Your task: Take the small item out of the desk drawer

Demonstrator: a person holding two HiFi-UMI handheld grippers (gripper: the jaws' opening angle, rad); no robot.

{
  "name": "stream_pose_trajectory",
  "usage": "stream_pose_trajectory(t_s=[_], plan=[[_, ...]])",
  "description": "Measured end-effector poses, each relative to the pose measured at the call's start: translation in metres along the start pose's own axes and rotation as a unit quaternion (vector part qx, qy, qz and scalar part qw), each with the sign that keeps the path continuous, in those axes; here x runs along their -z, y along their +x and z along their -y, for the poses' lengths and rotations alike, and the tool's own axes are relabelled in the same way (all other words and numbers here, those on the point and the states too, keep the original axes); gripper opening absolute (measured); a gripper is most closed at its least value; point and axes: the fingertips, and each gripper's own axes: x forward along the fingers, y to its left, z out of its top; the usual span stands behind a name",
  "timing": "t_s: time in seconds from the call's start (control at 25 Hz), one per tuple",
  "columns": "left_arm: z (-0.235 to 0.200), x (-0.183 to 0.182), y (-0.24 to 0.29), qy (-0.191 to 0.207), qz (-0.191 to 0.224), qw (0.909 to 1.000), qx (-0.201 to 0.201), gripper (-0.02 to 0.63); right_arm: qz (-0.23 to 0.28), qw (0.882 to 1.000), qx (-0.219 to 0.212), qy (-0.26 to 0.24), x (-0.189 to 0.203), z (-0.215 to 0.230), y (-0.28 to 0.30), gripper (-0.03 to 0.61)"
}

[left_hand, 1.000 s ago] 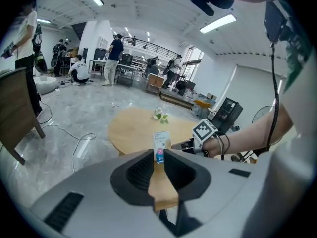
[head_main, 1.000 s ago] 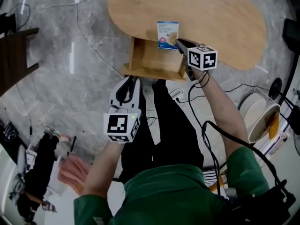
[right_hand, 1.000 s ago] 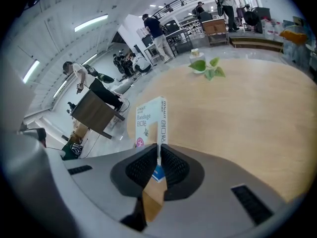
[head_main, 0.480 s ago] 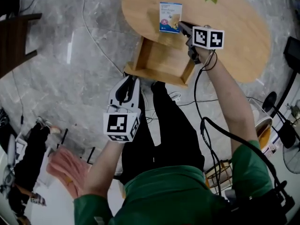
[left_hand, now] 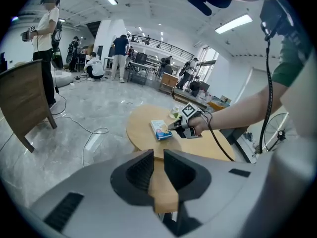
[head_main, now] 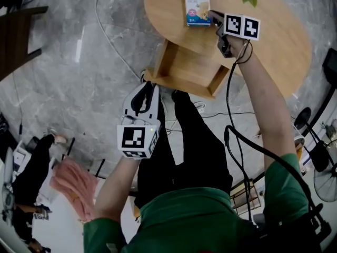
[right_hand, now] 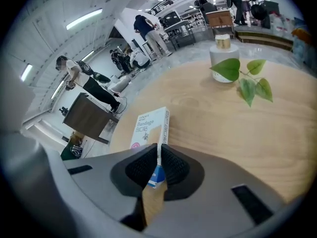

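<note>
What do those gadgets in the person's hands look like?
The left gripper and right gripper each have a pale grey shell, black jaw pads and a white cube with black square markers. A black cable trails from the right one. The person wears a green short-sleeved top.

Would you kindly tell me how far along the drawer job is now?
Done: the bandage box is out of the open drawer, over the tabletop. In hand: the right gripper is shut on the box's edge. Remaining: setting it down and letting go; the left gripper is empty.
</note>
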Motion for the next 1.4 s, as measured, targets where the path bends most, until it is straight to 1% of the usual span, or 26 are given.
stream_pose_trajectory(t_s=[0.08, 0.16, 0.24, 0.32, 0.4, 0.56, 0.64, 0.72, 0.84, 0.96, 1.16, 1.28, 1.4], plan=[[-0.003, 0.000, -0.001, -0.002, 0.000, 1.0000, -0.002, 0.075, 0.009, 1.000, 0.013, 0.010, -0.001, 0.006, 0.001, 0.044], [-0.005, -0.001, -0.003, -0.002, 0.002, 1.0000, -0.004, 0.075, 0.025, 0.999, 0.028, 0.007, -0.003, 0.010, -0.003, 0.048], [-0.007, -0.003, -0.003, 0.001, 0.005, 1.0000, -0.006, 0.075, 0.043, 0.998, 0.040, -0.005, -0.006, 0.011, -0.009, 0.118], [-0.007, -0.006, -0.005, 0.005, 0.008, 0.9999, -0.008, 0.075, 0.066, 0.997, 0.049, -0.014, -0.009, 0.007, -0.022, 0.123], [-0.004, -0.014, -0.008, 0.010, 0.014, 0.9998, -0.007, 0.075, 0.094, 0.993, 0.058, -0.032, -0.015, -0.003, -0.043, 0.114], [0.014, -0.054, -0.019, 0.013, 0.039, 0.9992, -0.001, 0.075, 0.145, 0.983, 0.075, -0.088, -0.028, -0.036, -0.107, 0.086], [0.027, -0.081, -0.034, 0.012, 0.053, 0.9985, 0.001, 0.075, 0.169, 0.977, 0.079, -0.100, -0.030, -0.060, -0.150, 0.081], [0.039, -0.118, -0.050, 0.020, 0.078, 0.9968, 0.005, 0.075, 0.200, 0.971, 0.078, -0.105, -0.042, -0.088, -0.196, 0.075], [0.055, -0.177, -0.077, 0.042, 0.119, 0.9919, 0.011, 0.075, 0.253, 0.959, 0.071, -0.108, -0.066, -0.130, -0.265, 0.060], [0.071, -0.225, -0.108, 0.058, 0.151, 0.9867, 0.012, 0.075, 0.295, 0.946, 0.064, -0.117, -0.082, -0.171, -0.332, 0.055], [0.087, -0.287, -0.165, 0.055, 0.200, 0.9783, 0.007, 0.075, 0.359, 0.918, 0.067, -0.153, -0.098, -0.232, -0.429, 0.055], [0.094, -0.329, -0.199, 0.067, 0.236, 0.9693, 0.006, 0.075, 0.399, 0.898, 0.076, -0.171, -0.114, -0.264, -0.477, 0.055], [0.100, -0.369, -0.238, 0.082, 0.278, 0.9570, 0.007, 0.075, 0.434, 0.878, 0.079, -0.188, -0.131, -0.295, -0.519, 0.055]])
